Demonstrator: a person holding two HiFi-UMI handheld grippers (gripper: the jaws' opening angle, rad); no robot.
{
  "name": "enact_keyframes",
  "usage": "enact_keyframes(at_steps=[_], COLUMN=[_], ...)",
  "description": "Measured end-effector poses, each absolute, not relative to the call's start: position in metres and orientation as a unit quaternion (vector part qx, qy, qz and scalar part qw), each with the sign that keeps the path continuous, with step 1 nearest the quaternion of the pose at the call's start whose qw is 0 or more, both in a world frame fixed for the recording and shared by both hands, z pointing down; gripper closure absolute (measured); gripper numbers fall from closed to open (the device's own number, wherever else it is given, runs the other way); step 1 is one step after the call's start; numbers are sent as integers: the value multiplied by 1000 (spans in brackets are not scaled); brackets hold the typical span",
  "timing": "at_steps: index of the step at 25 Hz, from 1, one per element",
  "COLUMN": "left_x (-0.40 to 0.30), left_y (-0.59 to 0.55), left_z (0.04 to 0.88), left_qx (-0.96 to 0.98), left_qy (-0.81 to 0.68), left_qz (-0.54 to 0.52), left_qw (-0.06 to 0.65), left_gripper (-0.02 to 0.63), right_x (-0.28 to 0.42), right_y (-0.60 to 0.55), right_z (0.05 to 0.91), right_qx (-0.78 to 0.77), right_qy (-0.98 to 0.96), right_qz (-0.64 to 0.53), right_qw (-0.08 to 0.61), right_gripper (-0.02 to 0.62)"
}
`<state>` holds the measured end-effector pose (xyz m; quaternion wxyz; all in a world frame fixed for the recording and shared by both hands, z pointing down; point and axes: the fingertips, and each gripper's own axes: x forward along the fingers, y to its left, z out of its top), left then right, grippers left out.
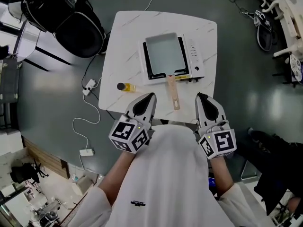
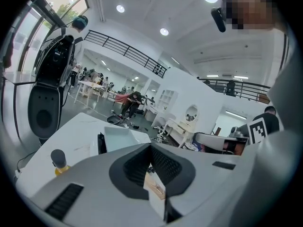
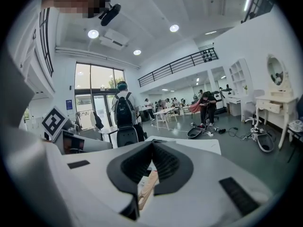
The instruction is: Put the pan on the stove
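My left gripper and right gripper hover at the near edge of the white marbled table, jaws pressed together on nothing.

Between them the wooden handle points back at me. It leads to the rectangular grey pan, which sits on the portable stove mid-table. A small bottle of yellow oil stands to the left, near the table edge. Around is grey floor, with a white cable and power strip and a black chair beyond. The room is an open hall with a railed mezzanine.

No legible text (shirt print too small)
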<state>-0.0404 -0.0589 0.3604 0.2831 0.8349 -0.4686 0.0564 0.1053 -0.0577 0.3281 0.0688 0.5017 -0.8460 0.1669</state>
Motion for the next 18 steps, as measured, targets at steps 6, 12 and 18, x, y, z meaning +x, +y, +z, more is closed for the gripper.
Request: enact_keyframes(at_steps=[6,12,18], left_x=[-22,1,10], left_y=[-59,-64,-55], left_z=[368,387,407], left_qx=[835,834,812], left_qy=[-469,-475,-493], left_qz=[79,99,105], left_qw=[276,264,295], left_gripper=[606,606,604], right_x=[118,146,145], right_y=[-55,-56,-59], right_z=[329,338,376], right_qx=[502,506,426], right_qy=[-847,-847,-856], right_qz=[164,163,293], right_qw=[54,30,3], right_gripper=[591,589,445])
